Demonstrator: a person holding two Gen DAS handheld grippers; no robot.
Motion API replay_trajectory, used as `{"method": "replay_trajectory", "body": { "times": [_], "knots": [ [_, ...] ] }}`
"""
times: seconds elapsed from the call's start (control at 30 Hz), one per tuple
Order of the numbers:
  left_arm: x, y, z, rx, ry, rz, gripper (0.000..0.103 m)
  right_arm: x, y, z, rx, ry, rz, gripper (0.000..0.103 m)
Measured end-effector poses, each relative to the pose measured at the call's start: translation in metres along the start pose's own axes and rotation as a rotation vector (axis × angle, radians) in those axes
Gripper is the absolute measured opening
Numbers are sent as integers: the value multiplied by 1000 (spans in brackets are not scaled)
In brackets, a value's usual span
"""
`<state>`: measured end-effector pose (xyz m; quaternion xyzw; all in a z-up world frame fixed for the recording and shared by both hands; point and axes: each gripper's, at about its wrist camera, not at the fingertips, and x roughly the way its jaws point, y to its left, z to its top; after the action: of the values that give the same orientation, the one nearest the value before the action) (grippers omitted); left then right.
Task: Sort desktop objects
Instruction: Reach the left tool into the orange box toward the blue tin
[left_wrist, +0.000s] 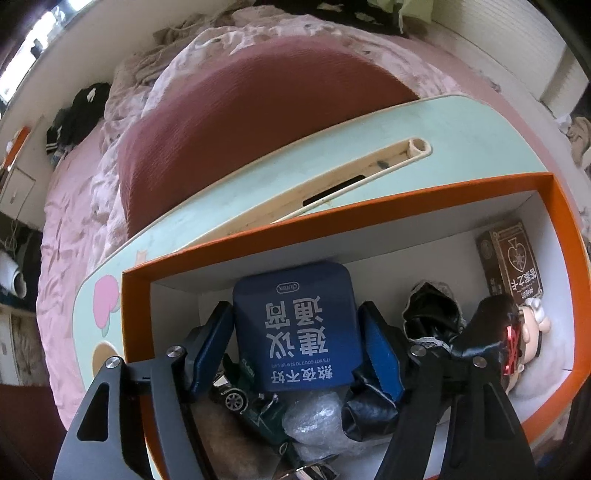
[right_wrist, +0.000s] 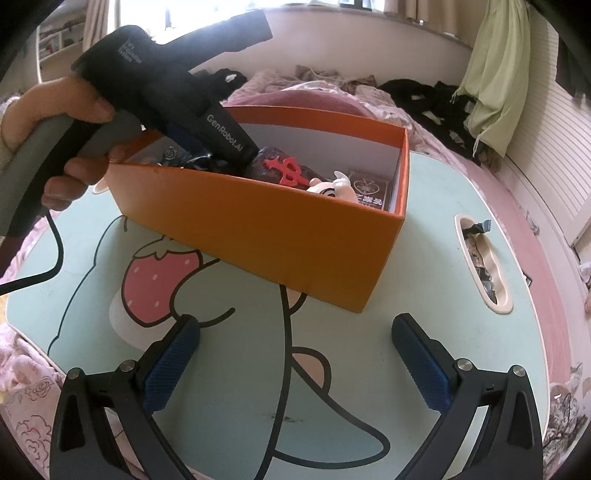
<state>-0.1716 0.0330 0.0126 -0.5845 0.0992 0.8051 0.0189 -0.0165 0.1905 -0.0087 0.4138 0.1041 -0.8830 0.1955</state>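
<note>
left tool (left_wrist: 295, 339): inside orange box (left_wrist: 561, 206), pads closed on both sides of blue tin (left_wrist: 295, 325), lower centre of frame | right tool (right_wrist: 295, 365): wide open, holding nothing, over counter (right_wrist: 424, 221), bottom of frame | box: centre, on counter, holds card pack (left_wrist: 509, 258), toy car (left_wrist: 236, 398)

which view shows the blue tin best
The left wrist view: the blue tin sits between the left gripper fingers, its lettering readable. In the right wrist view, the left gripper's body hides it inside the orange box.
</note>
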Motion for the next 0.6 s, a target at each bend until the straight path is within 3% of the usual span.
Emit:
{"method": "replay_trajectory", "body": {
  "times": [0.07,0.17,0.37,0.4,0.43,0.47,0.6],
  "knots": [
    [-3,1,1,-6,-18,-19,68,0,1,0,0,0,0,103],
    [-10,10,-4,-57,-54,-112,68,-1,1,-1,0,0,0,103],
    [-55,34,-16,-151,-214,-253,65,-1,2,-1,0,-1,0,103],
    [-67,37,-20,-164,-243,-297,37,-1,2,-1,0,-1,0,103],
    [-77,41,-21,-178,-255,-336,27,-1,1,-1,0,-1,0,103],
    [-90,44,-25,-191,-282,-362,21,-1,1,-1,0,-1,0,103],
    [-117,47,-38,-182,-347,-341,21,0,-1,0,0,-1,0,103]
  ]
}}
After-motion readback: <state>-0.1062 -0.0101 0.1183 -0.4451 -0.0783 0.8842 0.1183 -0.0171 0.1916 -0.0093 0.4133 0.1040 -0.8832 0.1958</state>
